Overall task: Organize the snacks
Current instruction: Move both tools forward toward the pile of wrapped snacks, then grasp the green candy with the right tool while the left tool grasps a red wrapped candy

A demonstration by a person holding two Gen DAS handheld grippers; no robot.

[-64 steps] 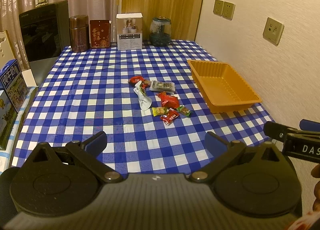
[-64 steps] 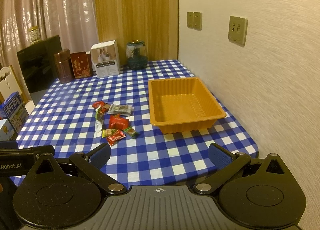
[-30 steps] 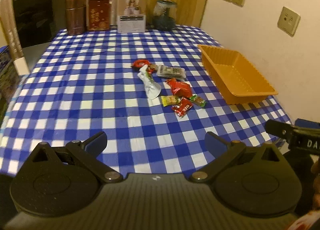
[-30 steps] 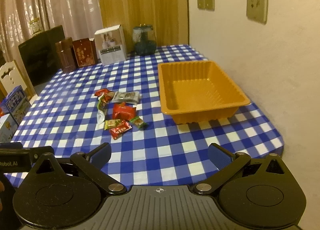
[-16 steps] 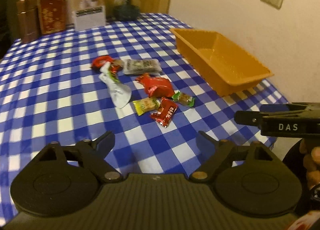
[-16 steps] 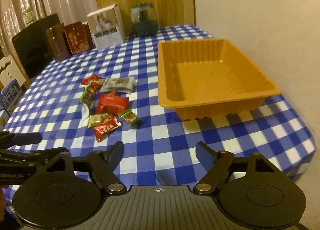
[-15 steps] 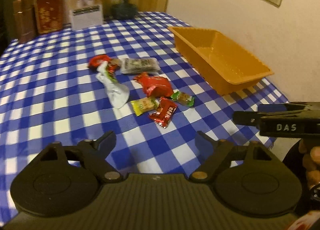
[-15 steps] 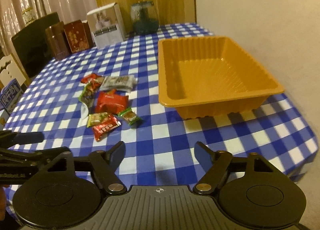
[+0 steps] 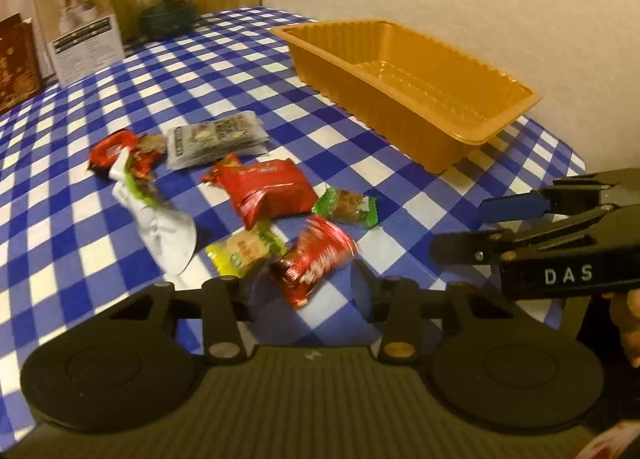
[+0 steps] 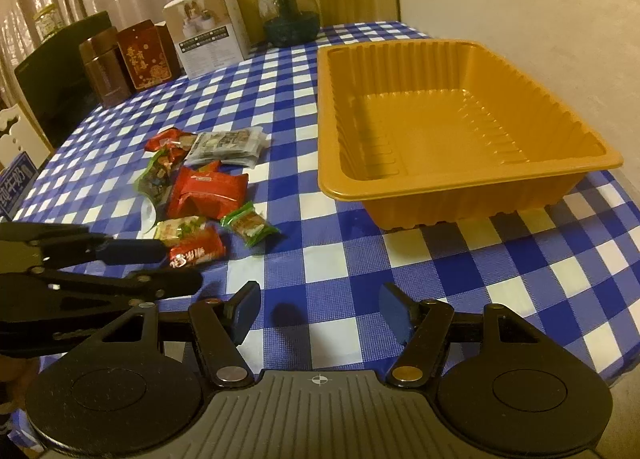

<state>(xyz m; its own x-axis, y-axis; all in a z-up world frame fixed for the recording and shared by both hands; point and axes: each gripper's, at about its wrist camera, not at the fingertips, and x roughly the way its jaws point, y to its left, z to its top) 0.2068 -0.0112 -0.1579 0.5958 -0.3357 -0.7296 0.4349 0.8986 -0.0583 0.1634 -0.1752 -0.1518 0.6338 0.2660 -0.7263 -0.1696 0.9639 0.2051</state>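
Only the right wrist view shows the brown canister (image 10: 102,67) and black appliance (image 10: 56,95).

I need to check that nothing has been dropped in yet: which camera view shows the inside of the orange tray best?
The right wrist view: the orange tray lies broadside, its whole floor visible and bare. In the left wrist view the orange tray sits farther off at an angle, and its near wall hides part of the floor.

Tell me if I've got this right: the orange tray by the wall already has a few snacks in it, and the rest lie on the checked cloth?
Not quite. The orange tray is empty; the right wrist view looks straight into it and shows only its bare ribbed floor. All the snacks lie in a small cluster on the checked cloth beside it.
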